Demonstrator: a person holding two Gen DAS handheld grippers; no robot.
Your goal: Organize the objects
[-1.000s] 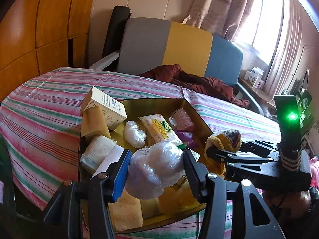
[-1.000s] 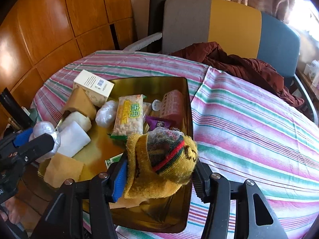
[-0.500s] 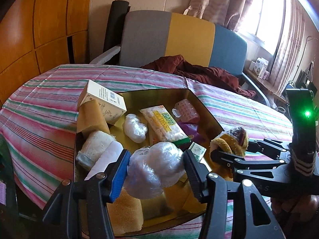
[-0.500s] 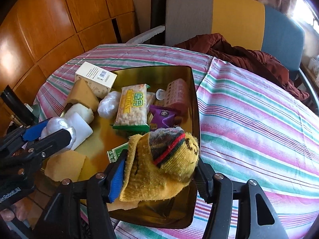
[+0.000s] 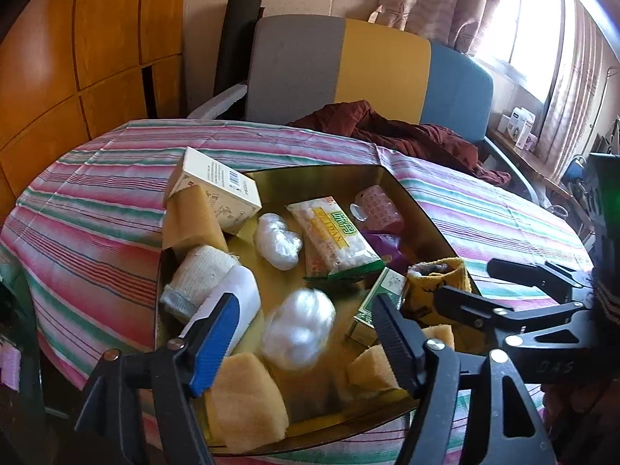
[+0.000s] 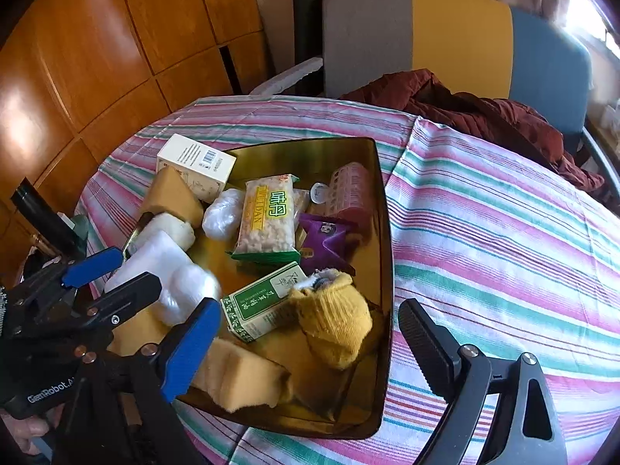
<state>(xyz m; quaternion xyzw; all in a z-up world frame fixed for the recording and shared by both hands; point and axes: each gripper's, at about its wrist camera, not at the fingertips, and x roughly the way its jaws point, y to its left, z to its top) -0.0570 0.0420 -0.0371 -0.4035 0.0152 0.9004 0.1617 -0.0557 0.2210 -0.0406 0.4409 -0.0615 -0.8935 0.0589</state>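
A dark gold tray (image 5: 422,215) (image 6: 383,209) on the striped table holds several items. My left gripper (image 5: 306,333) is open over its near edge; a clear plastic bundle (image 5: 298,331) (image 6: 190,288) blurs between the jaws, free of them. My right gripper (image 6: 310,345) is open over the tray's near right corner. The yellow knitted hat (image 6: 333,321) (image 5: 434,283) lies in the tray beside a green and white box (image 6: 263,302). The left gripper (image 6: 112,271) also shows in the right wrist view, the right gripper (image 5: 511,283) in the left wrist view.
The tray also holds a snack bag (image 6: 267,221), a purple packet (image 6: 325,240), a pink container (image 6: 348,190), white rolls (image 5: 201,279), sponges (image 5: 244,391) and a cream box (image 5: 217,190) leaning on its far rim. A dark red garment (image 6: 484,116) lies against a three-colour seat (image 5: 379,62).
Both grippers have opened. The plastic bundle has left the left jaws and is dropping into the tray. The knitted hat has left the right jaws and lies in the tray.
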